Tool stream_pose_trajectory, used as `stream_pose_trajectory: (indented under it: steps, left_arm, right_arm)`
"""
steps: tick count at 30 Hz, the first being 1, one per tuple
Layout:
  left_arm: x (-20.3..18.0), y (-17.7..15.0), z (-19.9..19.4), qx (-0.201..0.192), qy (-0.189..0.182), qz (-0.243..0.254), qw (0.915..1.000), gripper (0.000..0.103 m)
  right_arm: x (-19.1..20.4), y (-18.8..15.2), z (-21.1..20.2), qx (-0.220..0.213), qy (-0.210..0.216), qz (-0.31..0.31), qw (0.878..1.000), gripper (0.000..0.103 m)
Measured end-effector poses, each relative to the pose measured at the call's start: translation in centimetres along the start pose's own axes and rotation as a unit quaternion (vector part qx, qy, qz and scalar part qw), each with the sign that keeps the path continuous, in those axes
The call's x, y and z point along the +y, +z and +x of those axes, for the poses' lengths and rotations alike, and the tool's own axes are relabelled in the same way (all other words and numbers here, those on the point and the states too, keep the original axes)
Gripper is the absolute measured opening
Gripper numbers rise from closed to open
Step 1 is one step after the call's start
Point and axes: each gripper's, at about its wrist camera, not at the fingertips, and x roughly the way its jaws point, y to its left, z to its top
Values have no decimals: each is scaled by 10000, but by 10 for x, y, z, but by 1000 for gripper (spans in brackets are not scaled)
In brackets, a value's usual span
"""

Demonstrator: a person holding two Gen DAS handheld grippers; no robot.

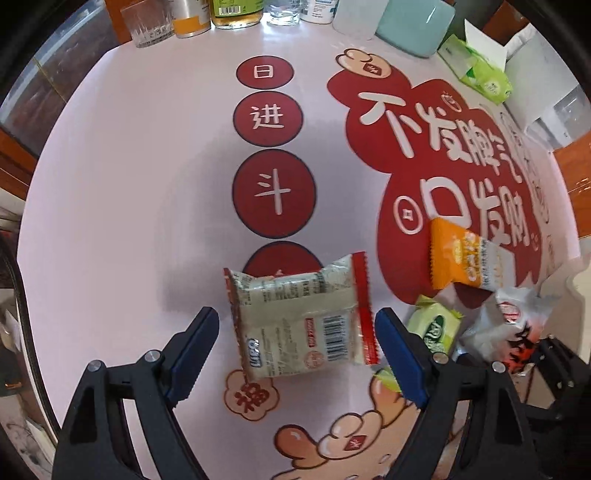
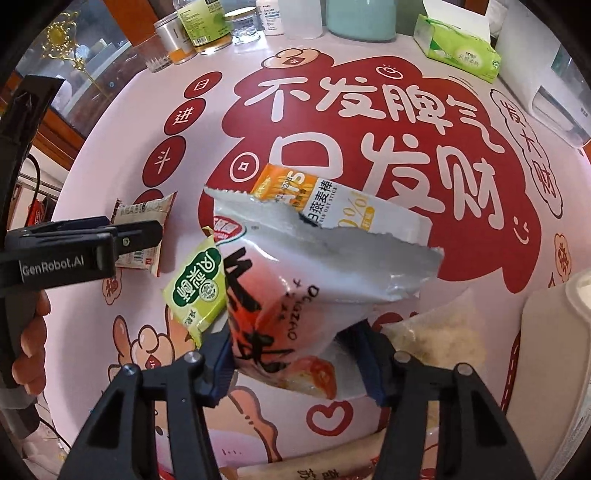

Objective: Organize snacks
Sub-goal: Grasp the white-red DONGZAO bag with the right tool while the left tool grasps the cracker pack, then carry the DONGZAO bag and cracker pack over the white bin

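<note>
The left gripper [image 1: 297,341] stands wide over the pink printed tablecloth [image 1: 129,184], and a flat white snack packet with red crimped edges [image 1: 301,321] lies on the cloth between its blue pads; the right pad is just beside the red edge, but the left pad is clearly apart from it.

The right gripper [image 2: 295,354] holds a torn-open white foil bag with red and black print [image 2: 314,288] between narrowed pads. In the right wrist view, a small green wrapped snack [image 2: 197,291] lies touching the bag at 9 o'clock, and an orange and white oat stick packet [image 2: 325,201] lies behind the bag at 12 o'clock. A clear packet of pale crumbs [image 2: 439,336] is at 3 o'clock.

A green tissue box [image 2: 458,48] and bottles [image 2: 207,26] stand along the far edge.
</note>
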Motion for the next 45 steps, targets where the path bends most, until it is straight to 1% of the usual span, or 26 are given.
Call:
stream_pose_trajectory:
  steps: [2,4,6,10,14,17,19,21,22,24,27,31,34,37,41,45]
  left_arm:
    - [-4,-2,-7,-128,48,52,9999,86]
    - [-8,-3,-12,-221,18,40,9997,86]
    - [-12,-1,-10,-194,64,36,9998,86]
    - [-21,2,8,-10,383,50,9993,86]
    - [-24,2,17,14,599,47,9982,86]
    - [-27,3,17,-34,638,54,9979,86]
    - [-28,3,16,-76,643,26,9979,85]
    - [-31,-1,13,-166,641,25,9978,74]
    - [-34,-3,9,-274,637,77,9976,62]
    - [-36,-9,5,-335,674,117,9971,51]
    - [-38,-14,2,-387,748,66,9964,49]
    - [-42,-24,-5,-434,824,1,9957,49]
    - [-53,-38,-24,-658,801,93,9946,49]
    - [-71,-49,-56,-968,726,326,9921,49]
    - [-99,-68,-109,-1365,398,634,9878,49]
    - [-138,-99,-160,-1773,156,945,9795,49]
  right_arm:
    - [-1,-1,-1,-11,17,30,10000,56]
    - [-2,0,-1,-3,43,75,10000,56]
    - [-2,-1,0,-10,65,85,9999,56]
    - [-3,1,0,-20,88,88,9999,56]
    - [-4,0,-1,-54,96,70,9999,55]
    - [-3,-2,-2,-102,57,5,9999,52]
    - [-1,-3,-4,-146,42,-45,9999,46]
    - [0,-3,-5,-153,87,-47,9998,44]
    - [0,-3,-6,-158,93,-46,9998,44]
    - [0,-6,-7,-170,87,-49,9998,43]
    - [0,-10,-12,-212,67,-84,9997,42]
    - [-2,-16,-35,-460,203,-16,9987,42]
    - [-3,-22,-54,-666,272,4,9974,42]
    - [-8,-31,-77,-871,379,44,9955,42]
    - [-15,-51,-113,-1190,583,109,9911,42]
    - [-25,-74,-150,-1533,759,113,9852,42]
